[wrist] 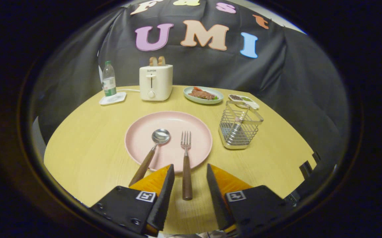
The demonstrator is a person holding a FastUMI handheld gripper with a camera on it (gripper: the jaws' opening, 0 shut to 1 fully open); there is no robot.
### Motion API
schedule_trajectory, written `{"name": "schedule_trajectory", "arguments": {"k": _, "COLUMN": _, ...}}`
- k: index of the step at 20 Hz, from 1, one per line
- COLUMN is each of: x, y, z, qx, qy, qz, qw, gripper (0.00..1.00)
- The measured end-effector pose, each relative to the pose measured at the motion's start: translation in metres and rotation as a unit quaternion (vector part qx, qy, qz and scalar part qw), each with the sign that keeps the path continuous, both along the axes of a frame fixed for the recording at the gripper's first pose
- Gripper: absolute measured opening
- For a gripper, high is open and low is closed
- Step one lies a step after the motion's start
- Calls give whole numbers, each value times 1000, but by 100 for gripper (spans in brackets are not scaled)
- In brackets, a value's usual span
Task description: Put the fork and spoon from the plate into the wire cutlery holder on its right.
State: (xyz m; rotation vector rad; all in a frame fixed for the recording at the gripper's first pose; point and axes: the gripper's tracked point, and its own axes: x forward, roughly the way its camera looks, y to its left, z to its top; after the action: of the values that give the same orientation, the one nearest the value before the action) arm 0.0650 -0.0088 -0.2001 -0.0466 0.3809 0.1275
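Note:
A pink plate (138, 138) lies in the middle of the yellow table. On it rest a spoon (160, 136) and a fork (186, 155), both with brown wooden handles that stick out over the plate's near rim. To the plate's right stands the wire cutlery holder (240, 127) with a metal tube inside. My gripper (190, 172) is open and low over the table's near side. The fork's handle lies between the fingers without touching them. The spoon's handle runs just left of the left finger (164, 185).
Beyond the plate stand a white toaster (155, 82) with bread in it, a water bottle (108, 79) on a white coaster, a dish of food (203, 95) and a small condiment tray (243, 100). The table's edges curve away at left and right.

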Motion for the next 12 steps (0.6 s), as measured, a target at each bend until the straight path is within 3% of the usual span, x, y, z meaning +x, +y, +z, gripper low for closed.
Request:
{"name": "schedule_trajectory", "arguments": {"k": 1, "x": 2, "y": -1, "z": -1, "qx": -1, "qy": 3, "qz": -1, "qw": 1000, "gripper": 56}}
{"name": "schedule_trajectory", "arguments": {"k": 9, "x": 4, "y": 3, "z": -12, "qx": -9, "qy": 23, "qz": 4, "qw": 1000, "gripper": 34}}
{"name": "schedule_trajectory", "arguments": {"k": 10, "x": 5, "y": 3, "z": -15, "qx": -12, "qy": 24, "qz": 4, "qw": 1000, "gripper": 26}}
{"name": "schedule_trajectory", "arguments": {"k": 12, "x": 7, "y": 6, "z": -17, "qx": -14, "qy": 25, "qz": 9, "qw": 1000, "gripper": 27}}
